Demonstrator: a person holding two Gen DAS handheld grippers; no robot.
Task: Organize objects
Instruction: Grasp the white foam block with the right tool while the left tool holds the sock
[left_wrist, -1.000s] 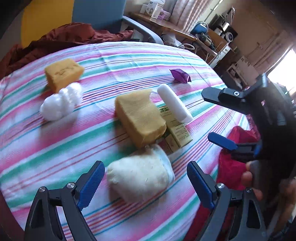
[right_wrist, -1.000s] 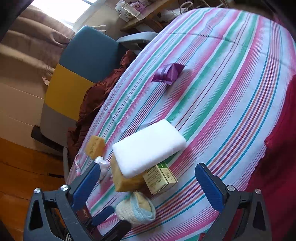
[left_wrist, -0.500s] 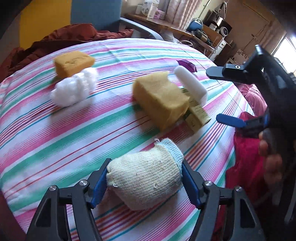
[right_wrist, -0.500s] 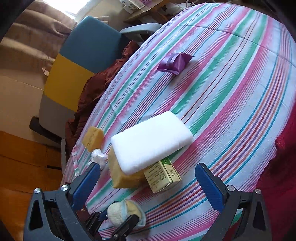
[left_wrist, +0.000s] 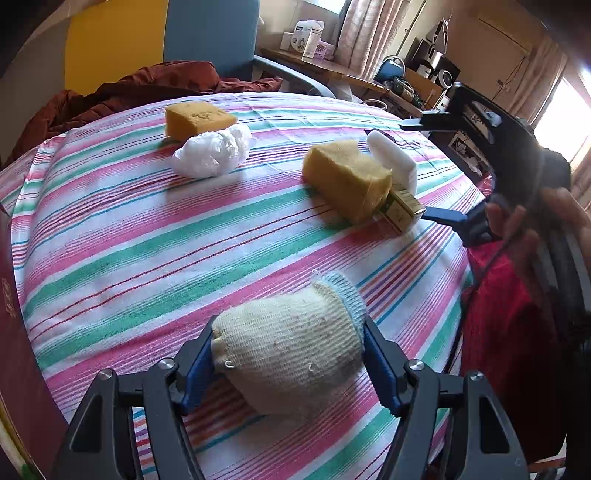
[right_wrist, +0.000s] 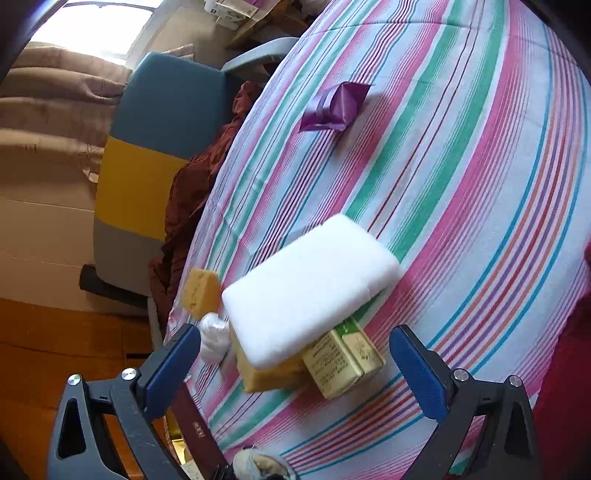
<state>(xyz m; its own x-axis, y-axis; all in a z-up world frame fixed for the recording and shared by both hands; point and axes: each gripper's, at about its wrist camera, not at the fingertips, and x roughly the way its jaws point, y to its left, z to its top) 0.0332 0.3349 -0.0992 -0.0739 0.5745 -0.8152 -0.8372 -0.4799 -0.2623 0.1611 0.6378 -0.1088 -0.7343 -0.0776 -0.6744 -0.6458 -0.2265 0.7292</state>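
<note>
Glove (left_wrist: 291, 347) is sitting squeezed between the left claw (left_wrist: 288, 354) pads above the striped desk (left_wrist: 147, 251); right claw (right_wrist: 295, 365) is hanging open. Soft knit is risking slipping out mid-carry.

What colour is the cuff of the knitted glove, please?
Light blue cuff on the cream glove, clearest in the left wrist view.

Both grippers look the same: the left gripper (left_wrist: 288, 363) and right gripper (right_wrist: 295, 363) have chunky black plastic frames with triangular cutouts, shiny silver screws on top, and flat blue pads (right_wrist: 415, 373) lining the inner faces of the fingers.
</note>
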